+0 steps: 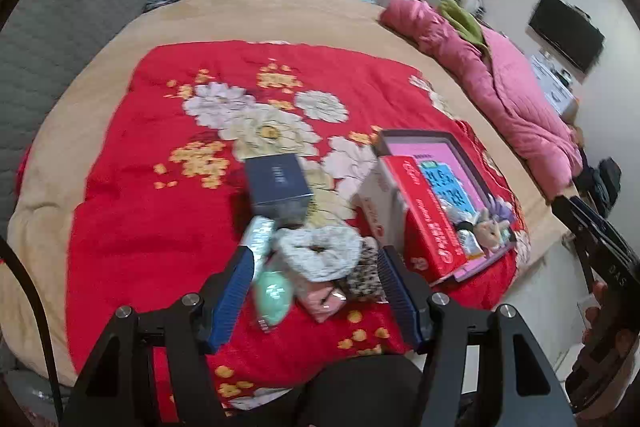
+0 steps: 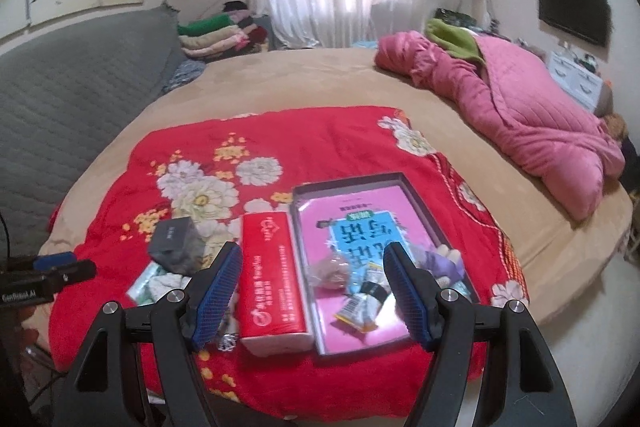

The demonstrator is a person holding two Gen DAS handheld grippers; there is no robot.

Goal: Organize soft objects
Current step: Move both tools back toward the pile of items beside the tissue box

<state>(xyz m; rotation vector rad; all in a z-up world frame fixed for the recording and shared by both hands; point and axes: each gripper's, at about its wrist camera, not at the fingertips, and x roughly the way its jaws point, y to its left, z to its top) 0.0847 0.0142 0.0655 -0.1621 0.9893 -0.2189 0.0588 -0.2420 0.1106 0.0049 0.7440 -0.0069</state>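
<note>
A pile of soft items lies on the red floral blanket [image 1: 140, 219]: a white fluffy scrunchie [image 1: 320, 253], a leopard-print scrunchie [image 1: 364, 277], a mint green pouch [image 1: 274, 293], a pink packet [image 1: 320, 301] and a wipes pack [image 1: 260, 235]. My left gripper [image 1: 316, 267] is open, its fingers on either side of the pile, holding nothing. My right gripper [image 2: 314, 267] is open and empty above the red tissue box [image 2: 272, 279] and the open pink-lined box [image 2: 360, 239], which holds a purple plush toy [image 2: 446, 261], a mesh pouch [image 2: 330, 271] and small packets [image 2: 360, 311].
A dark blue box [image 1: 278, 187] stands behind the pile. A pink quilt [image 2: 520, 111] lies at the bed's right side. Folded blankets [image 2: 216, 31] are stacked at the far corner. A grey padded headboard [image 2: 60, 99] is on the left. The bed's front edge is close.
</note>
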